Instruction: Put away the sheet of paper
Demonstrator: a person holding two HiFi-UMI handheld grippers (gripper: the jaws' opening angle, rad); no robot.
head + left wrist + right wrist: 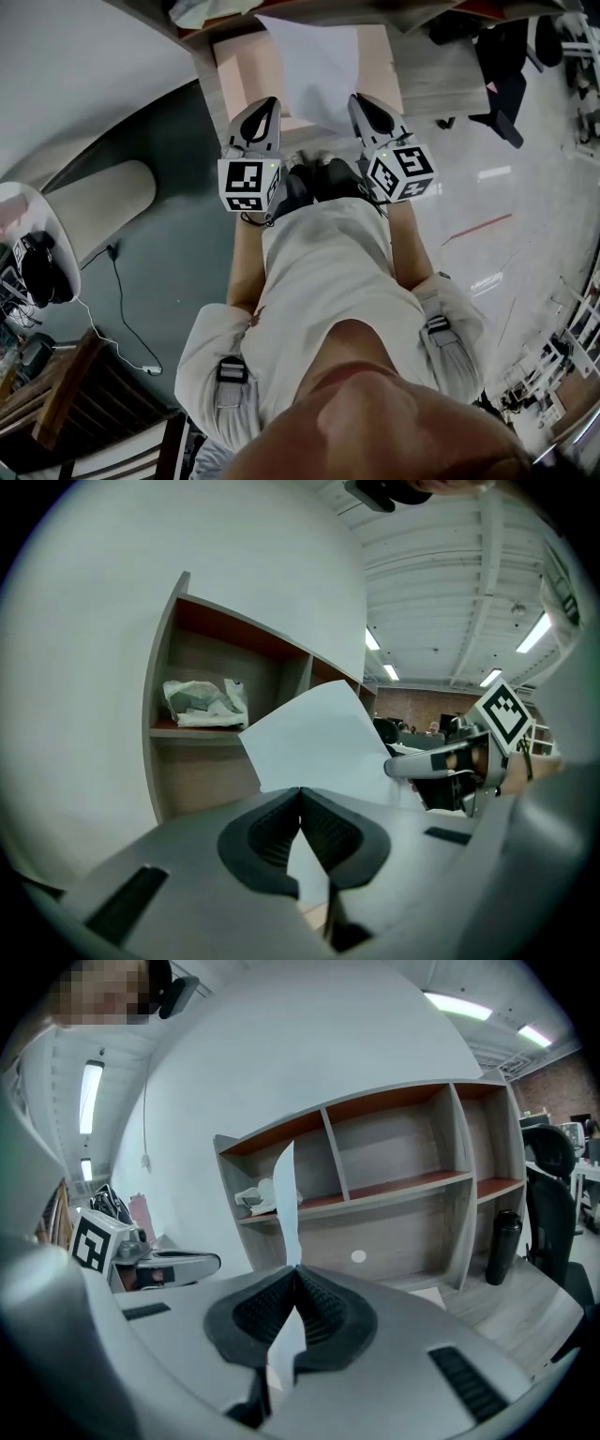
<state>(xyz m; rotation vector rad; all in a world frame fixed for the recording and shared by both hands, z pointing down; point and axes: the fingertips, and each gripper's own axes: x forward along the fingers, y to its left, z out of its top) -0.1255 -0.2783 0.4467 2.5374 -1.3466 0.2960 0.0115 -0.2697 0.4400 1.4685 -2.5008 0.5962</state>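
- The left gripper and right gripper were both pinched shut on the sheet of paper.
- The paper was held up near the shelf, not put away yet.

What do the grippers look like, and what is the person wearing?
The left gripper and right gripper have grey shells and black ribbed pads tapering to a point. Each carries a white cube of black square markers and a green light. The pale sleeves have black buckles.
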